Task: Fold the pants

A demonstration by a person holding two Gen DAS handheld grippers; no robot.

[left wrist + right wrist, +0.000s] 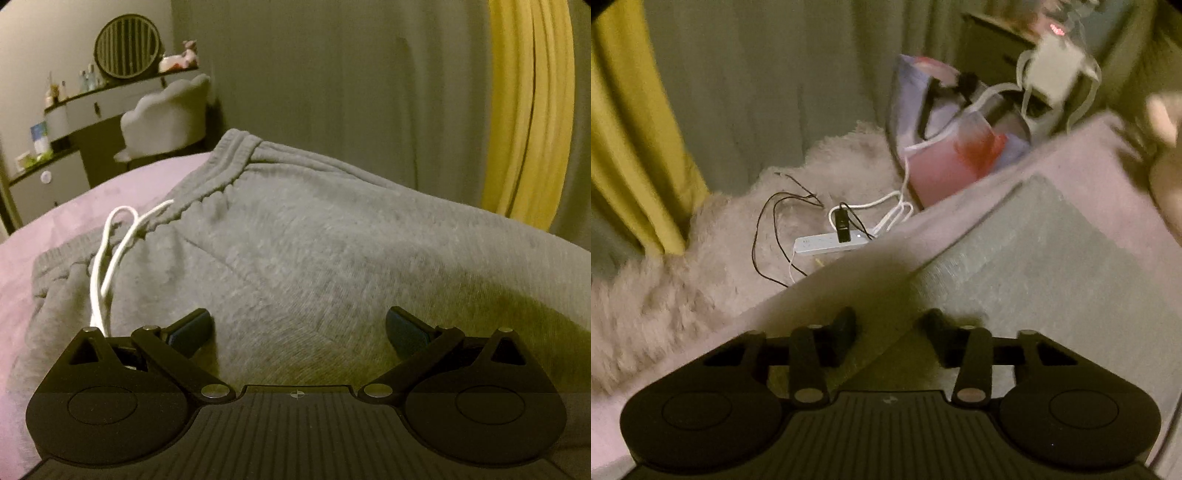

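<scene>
Pink bedspread (55, 236) carries unlabelled grey pants (314, 240).

The grey pants (303, 251) run off the right and lower edges of the left wrist view, so their legs are out of sight there. The white drawstring (110, 258) disappears behind the left gripper (298, 328) at lower left. Small bottles (86, 81) on the shelf at upper left are too small to identify. The right wrist view is motion-blurred: a pale shape (1165, 114) at the right edge is unreadable, and a bag (945, 147) at upper centre is smeared
</scene>
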